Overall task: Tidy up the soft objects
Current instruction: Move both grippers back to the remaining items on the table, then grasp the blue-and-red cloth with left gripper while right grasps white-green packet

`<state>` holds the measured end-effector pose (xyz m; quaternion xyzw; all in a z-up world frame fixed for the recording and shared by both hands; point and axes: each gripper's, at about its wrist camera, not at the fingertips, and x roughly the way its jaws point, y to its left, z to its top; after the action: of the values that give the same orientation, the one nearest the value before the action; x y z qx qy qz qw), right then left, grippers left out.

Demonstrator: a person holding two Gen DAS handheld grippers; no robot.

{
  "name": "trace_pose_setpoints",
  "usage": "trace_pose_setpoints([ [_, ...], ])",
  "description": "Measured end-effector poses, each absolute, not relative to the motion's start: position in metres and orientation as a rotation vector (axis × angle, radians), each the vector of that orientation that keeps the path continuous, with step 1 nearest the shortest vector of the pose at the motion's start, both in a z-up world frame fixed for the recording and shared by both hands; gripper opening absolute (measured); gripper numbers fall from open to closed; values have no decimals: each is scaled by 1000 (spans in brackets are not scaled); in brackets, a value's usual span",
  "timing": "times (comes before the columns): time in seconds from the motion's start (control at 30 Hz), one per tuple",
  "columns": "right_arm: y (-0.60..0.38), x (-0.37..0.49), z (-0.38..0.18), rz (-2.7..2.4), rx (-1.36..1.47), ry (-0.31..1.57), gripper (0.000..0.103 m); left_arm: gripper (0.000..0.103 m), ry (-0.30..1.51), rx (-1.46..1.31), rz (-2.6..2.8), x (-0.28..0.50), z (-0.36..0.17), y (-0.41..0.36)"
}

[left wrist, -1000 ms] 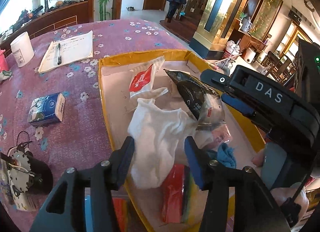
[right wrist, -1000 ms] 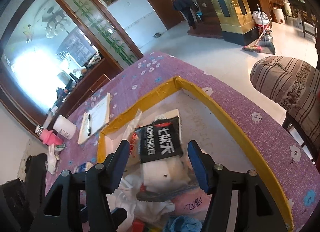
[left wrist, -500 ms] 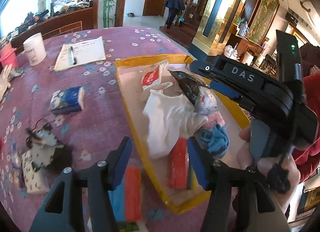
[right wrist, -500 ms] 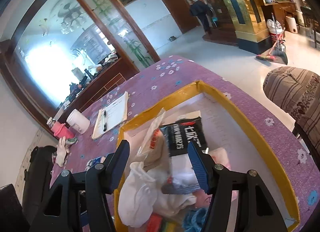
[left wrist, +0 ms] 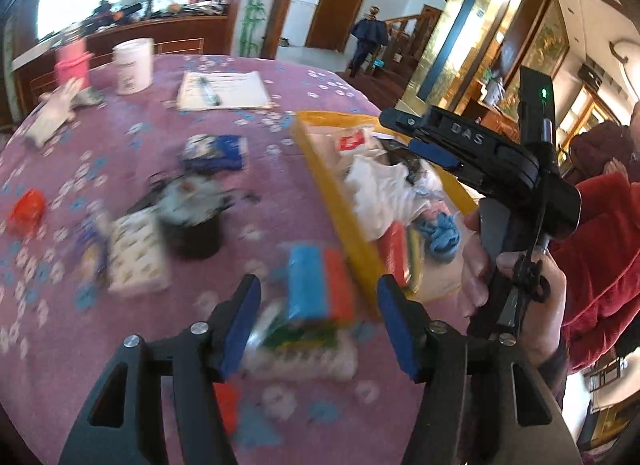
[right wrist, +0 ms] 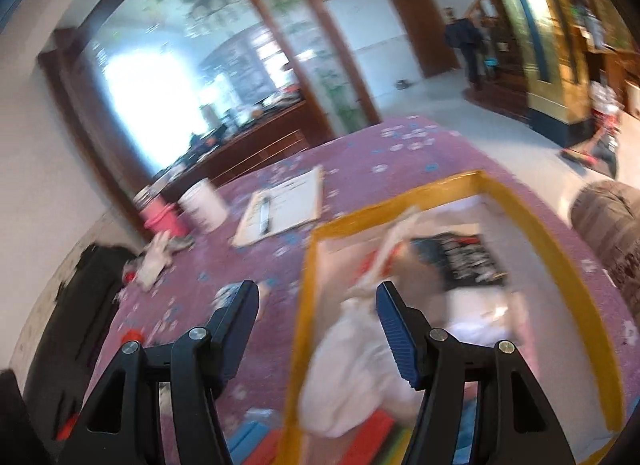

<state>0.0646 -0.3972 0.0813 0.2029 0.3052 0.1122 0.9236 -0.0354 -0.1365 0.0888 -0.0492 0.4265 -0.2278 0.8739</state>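
I am going for the next soft thing. My left gripper [left wrist: 318,323] is opening, empty, with the sponge pack [left wrist: 320,289] just ahead between its jaws. My right gripper [right wrist: 318,323] is open and empty over the box [right wrist: 516,201] edge. Next I must drop around the pack and squeeze.

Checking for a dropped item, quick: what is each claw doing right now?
Left claw: opening, nothing gripped; the sponge pack lies beyond it.
Right claw: open, holding nothing.
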Motion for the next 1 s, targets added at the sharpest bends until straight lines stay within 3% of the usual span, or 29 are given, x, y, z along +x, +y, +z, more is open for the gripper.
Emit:
trace_pose_setpoints([
  [0.23, -352, 13, 79, 494, 429, 661, 69, 63, 903, -98, -353, -60, 64, -66],
  [0.5, -308, -37, 49, 640, 362, 773, 73, 64, 995, -296, -367, -52, 28, -26],
  [0.57, -308, -38, 43, 637, 368, 787, 73, 71, 998, -306, -396, -55, 32, -32],
  [0.63, -313, -38, 40, 621, 394, 784, 73, 89, 981, -296, -410, -59, 37, -42],
  [0.7, -317, -37, 38, 606, 403, 780, 73, 93, 966, -222, -410, -63, 41, -63],
  [0.97, -326, -48, 41, 591, 375, 769, 73, 86, 977, 16, -365, -56, 22, -116],
  [1.0, -327, -50, 42, 588, 378, 766, 74, 62, 997, 13, -358, -54, 18, -114],
])
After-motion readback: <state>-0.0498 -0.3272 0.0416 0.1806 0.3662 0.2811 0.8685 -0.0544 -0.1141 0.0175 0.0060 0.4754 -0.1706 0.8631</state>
